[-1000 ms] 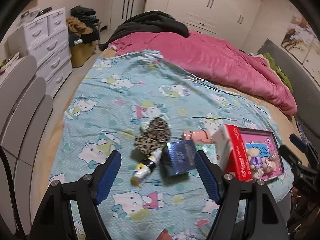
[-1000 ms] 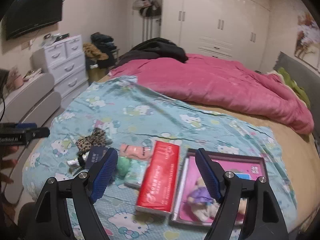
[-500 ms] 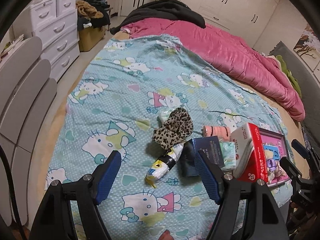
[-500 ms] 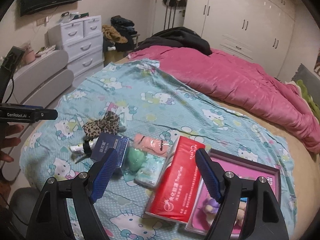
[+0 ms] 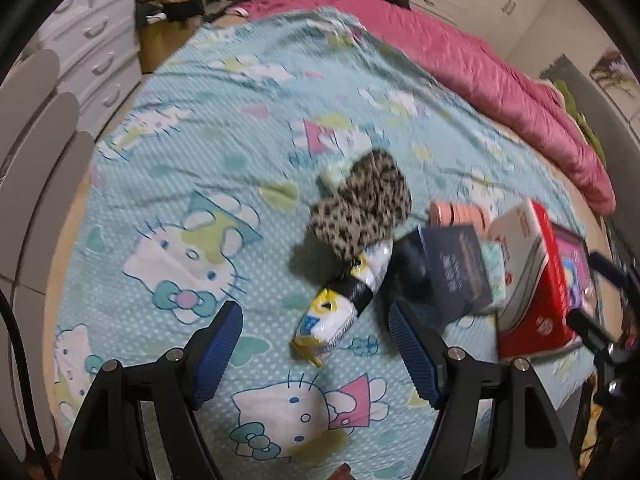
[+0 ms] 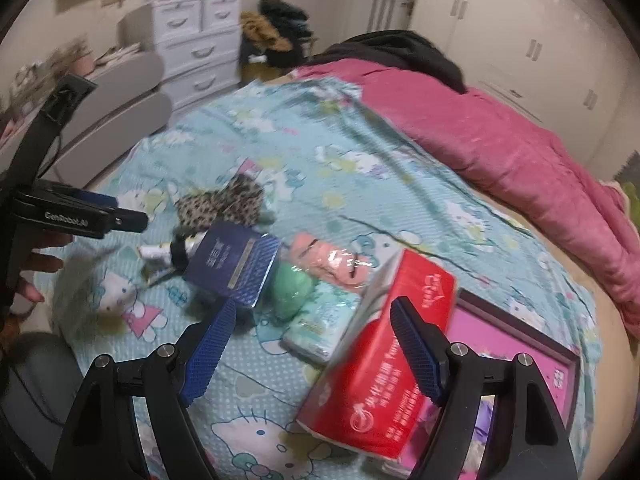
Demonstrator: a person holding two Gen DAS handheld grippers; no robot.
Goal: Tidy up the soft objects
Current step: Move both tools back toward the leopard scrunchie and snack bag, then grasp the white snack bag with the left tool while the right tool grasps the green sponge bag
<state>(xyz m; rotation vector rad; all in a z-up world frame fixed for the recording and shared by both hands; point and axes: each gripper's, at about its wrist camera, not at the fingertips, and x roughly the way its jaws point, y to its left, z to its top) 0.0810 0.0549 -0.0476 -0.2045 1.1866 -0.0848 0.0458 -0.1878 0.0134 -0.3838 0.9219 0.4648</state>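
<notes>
Both grippers tilt down over the bed: the left gripper (image 5: 314,340) has its jaws wide open and empty above a small yellow-and-white packet (image 5: 326,322), while the right gripper (image 6: 312,338) is spread open too, gripping nothing, over a red tissue pack (image 6: 380,364). On the Hello Kitty sheet (image 5: 180,184) the soft things lie clustered: leopard-print fabric piece (image 5: 362,210), green sponge (image 6: 290,290), pink item (image 6: 328,262), dark blue box (image 6: 236,264). Motion blur smears the Chinese print on the packs, the framed picture (image 6: 520,356) is cut off, and only "GenRobot.AI" reads clearly, seen from the right wrist.

glossy red tissue pack (image 6: 384,364), fuzzy leopard cloth (image 5: 362,210), cotton sheet (image 5: 224,128).
</notes>
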